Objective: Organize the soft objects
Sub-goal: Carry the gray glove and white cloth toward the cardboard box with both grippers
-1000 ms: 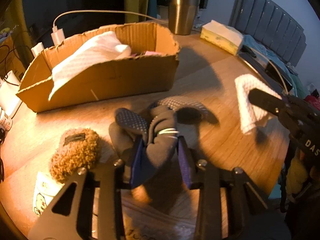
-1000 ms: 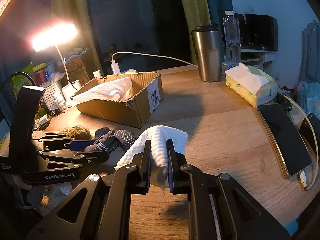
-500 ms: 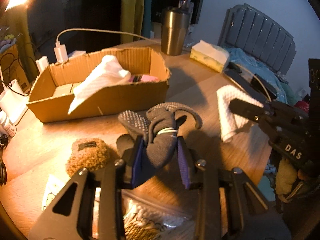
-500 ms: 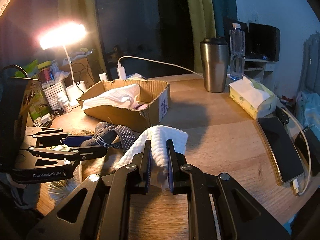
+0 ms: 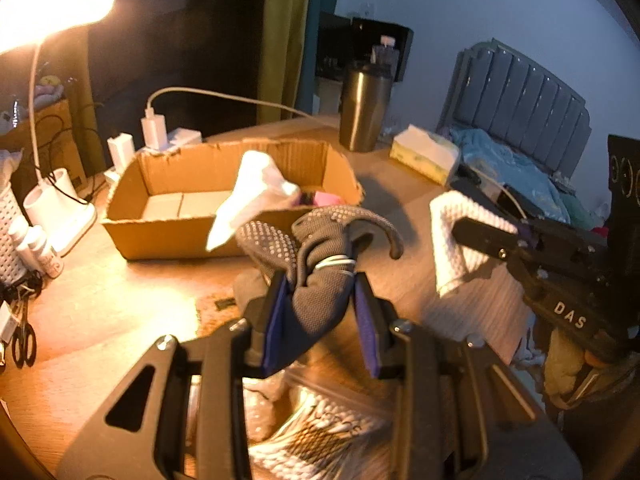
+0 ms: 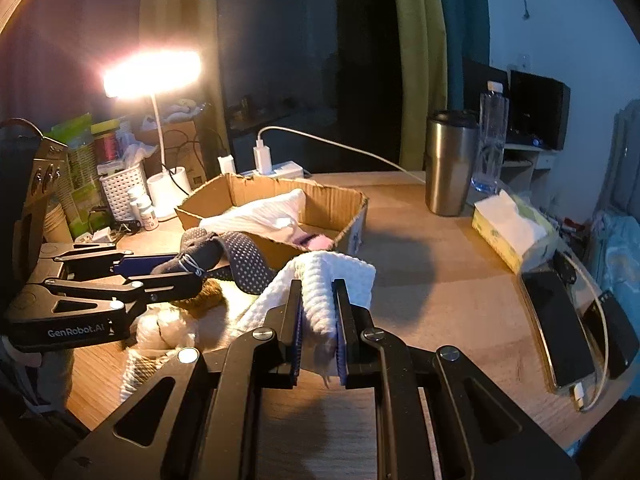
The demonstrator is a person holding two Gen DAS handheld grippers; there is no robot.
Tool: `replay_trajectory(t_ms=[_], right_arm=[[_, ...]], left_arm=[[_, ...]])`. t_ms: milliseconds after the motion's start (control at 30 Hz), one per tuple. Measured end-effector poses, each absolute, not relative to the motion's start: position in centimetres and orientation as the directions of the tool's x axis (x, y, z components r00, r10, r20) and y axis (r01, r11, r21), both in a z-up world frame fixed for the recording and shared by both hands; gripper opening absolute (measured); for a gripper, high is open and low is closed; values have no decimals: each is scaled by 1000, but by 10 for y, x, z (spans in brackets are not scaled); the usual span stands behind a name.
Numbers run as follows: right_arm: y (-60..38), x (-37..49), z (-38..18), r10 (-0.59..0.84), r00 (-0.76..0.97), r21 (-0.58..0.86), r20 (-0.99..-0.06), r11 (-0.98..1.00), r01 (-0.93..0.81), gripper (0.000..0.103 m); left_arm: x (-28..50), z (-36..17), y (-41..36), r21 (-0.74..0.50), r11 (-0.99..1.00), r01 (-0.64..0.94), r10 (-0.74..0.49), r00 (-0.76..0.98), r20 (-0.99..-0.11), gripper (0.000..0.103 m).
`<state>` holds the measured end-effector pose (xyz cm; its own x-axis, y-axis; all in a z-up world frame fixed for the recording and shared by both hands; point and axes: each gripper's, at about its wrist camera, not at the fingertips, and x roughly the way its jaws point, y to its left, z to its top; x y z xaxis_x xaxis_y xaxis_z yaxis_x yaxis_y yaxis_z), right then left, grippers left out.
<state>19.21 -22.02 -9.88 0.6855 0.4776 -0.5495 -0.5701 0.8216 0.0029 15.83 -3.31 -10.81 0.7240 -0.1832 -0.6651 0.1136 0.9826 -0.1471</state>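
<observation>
- The left tool (image 5: pixel 320 312) was clamped on a bundle of dark grey dotted gloves (image 5: pixel 320 256) bound with a white elastic band, held clear above the wooden tabletop (image 5: pixel 120 280) and just in front of the cardboard box (image 5: pixel 168 236).
- The right tool (image 6: pixel 318 328) was closed tight on a folded white waffle-weave cloth (image 6: pixel 332 280), also lifted off the tabletop; from the left wrist view the same cloth (image 5: pixel 460 240) hung to the right of the gloves, well apart from them.
- In the right wrist view the gloves (image 6: pixel 236 256) sat between the left tool's (image 6: pixel 172 272) blue-padded fingers, near the box's (image 6: pixel 320 200) front corner.
- Inside the box lay a white cloth (image 5: pixel 256 196) draped over the front wall, with a pink item (image 5: pixel 326 199) beside it toward the right end.
- A brown fuzzy item (image 6: pixel 200 296) rested on the tabletop beneath the left tool, and a clear bag of cotton swabs (image 5: pixel 320 436) lay closer to the edge.
- A lit desk lamp (image 6: pixel 154 76) glared at the left; a steel tumbler (image 6: pixel 450 168), a water bottle (image 6: pixel 490 140) and a tissue pack (image 6: pixel 508 232) stood behind and to the right of the box.
- Two phones (image 6: pixel 560 332) lay at the right edge of the tabletop, one on a charging cable.
</observation>
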Motion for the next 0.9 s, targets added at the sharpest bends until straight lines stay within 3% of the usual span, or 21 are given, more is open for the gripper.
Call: replay_trajectory(t_ms=[600,900], right_arm=[[-175,185,-74,494,688,-57,-532,789,-612,15],[-146,194,-88,500,647,-59,-576,763,-643,15]], left_arm=[[134,-75,28,-170,984,47,-137,814,-565,34],[130,-71,58,-185,983,13,-113,834,-540,34]])
